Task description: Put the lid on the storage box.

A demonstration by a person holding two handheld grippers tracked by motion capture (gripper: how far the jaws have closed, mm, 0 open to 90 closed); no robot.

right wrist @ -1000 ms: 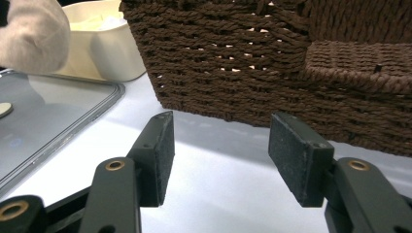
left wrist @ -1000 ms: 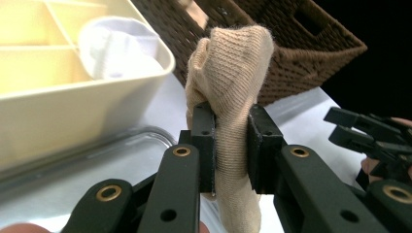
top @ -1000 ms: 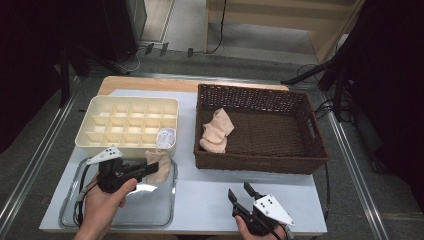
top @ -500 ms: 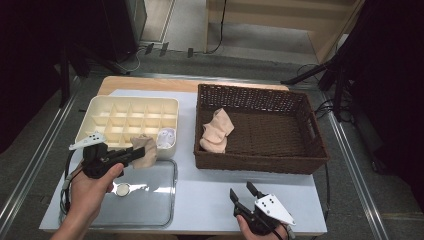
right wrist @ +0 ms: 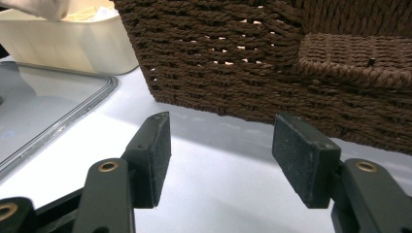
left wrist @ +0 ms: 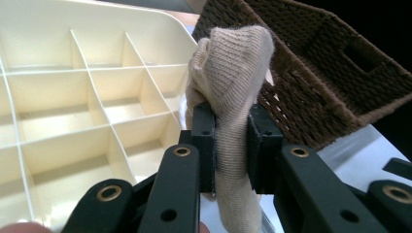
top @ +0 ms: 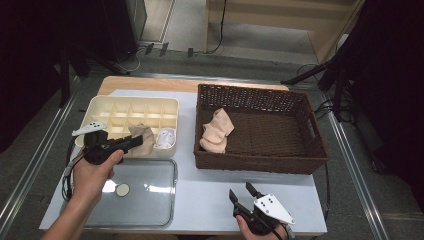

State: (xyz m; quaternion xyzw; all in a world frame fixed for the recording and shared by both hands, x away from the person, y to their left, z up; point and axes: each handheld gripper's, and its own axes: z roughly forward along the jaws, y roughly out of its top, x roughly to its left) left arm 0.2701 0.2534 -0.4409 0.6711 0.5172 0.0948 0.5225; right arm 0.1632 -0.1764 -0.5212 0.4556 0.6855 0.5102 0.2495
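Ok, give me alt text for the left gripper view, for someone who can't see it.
The left tongs are shut on a beige knitted sock, which bunches above the black jaws and hangs down between them. Behind it to the left sits a cream divided organizer box with empty compartments, and to the right a dark brown wicker basket.

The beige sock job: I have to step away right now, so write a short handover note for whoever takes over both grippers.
Left gripper: shut on a beige sock, held above the near right corner of the cream divider box.
Right gripper: open, nothing between the jaws, low over the table in front of the wicker basket.
Done: one white item sits in a box compartment.
Left: probably set the held sock in a compartment; more beige socks wait in the basket. The clear tray holds a small round disc.
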